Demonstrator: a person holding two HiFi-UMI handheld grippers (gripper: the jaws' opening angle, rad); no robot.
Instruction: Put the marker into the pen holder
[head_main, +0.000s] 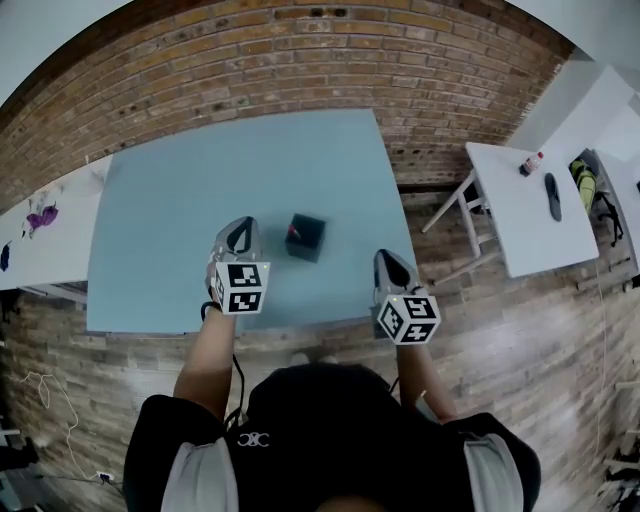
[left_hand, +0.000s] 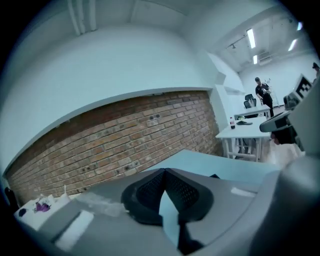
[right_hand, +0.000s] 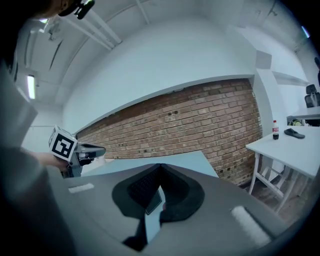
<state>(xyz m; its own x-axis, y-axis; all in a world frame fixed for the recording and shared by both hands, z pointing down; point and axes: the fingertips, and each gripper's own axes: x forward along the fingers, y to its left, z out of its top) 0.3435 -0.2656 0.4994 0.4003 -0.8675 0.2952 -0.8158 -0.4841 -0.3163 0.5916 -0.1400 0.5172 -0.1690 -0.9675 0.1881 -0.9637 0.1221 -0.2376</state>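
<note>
Left gripper (left_hand: 164, 172): jaws fully closed, tips touching, nothing between them. Right gripper (right_hand: 160, 168): same, closed and empty. Both are held near the front edge of the light blue rectangular table (head_main: 180, 200). The black square pen holder (head_main: 306, 240) stands on the table between them, with the red end of the marker (head_main: 293, 231) poking from its top.

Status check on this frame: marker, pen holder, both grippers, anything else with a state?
marker: in the pen holder, red end showing at the top
pen holder: upright on the blue table, clear of both grippers
left gripper: shut, empty
right gripper: shut, empty
bottle: upright on the white side table
</note>
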